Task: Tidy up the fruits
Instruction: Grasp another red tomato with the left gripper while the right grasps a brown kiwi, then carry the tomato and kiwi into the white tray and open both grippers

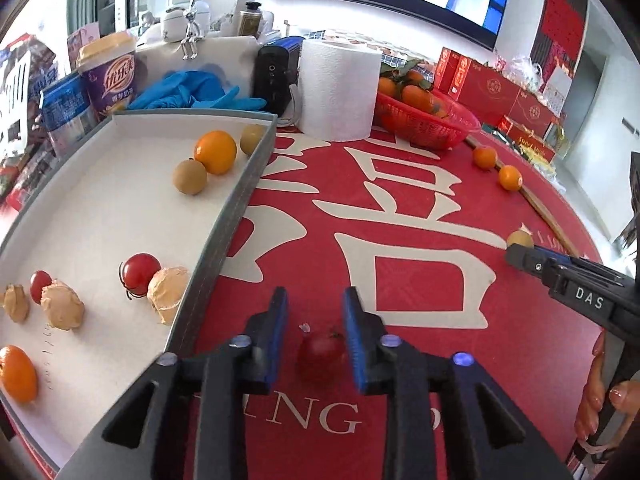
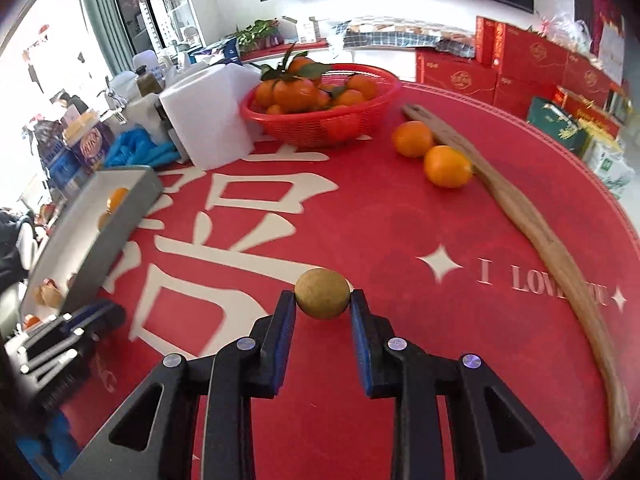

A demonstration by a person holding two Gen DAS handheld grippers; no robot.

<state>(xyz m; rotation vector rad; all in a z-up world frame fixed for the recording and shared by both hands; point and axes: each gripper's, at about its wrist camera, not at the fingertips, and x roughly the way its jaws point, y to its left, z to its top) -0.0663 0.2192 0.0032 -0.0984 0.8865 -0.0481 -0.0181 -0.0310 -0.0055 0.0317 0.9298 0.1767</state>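
The right gripper [image 2: 323, 300] pinches a small, light, firm-shelled longan [image 2: 322, 294] across its middle, while the left gripper [image 1: 315, 300] hangs spread above a soft, easily bruised cherry tomato [image 1: 320, 356].

mat centre [image 2: 400, 220]: open | tray wall [image 1: 240, 208]: blocks left | wooden stick [image 2: 552, 240]: borders right

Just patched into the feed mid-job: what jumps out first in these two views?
The right gripper has its fingers on either side of a tan longan on the red tablecloth. The left gripper hangs open over a cherry tomato, right beside the white tray already holding sorted fruit. Behind, a red basket of tangerines stands, with two loose oranges against a wooden stick.
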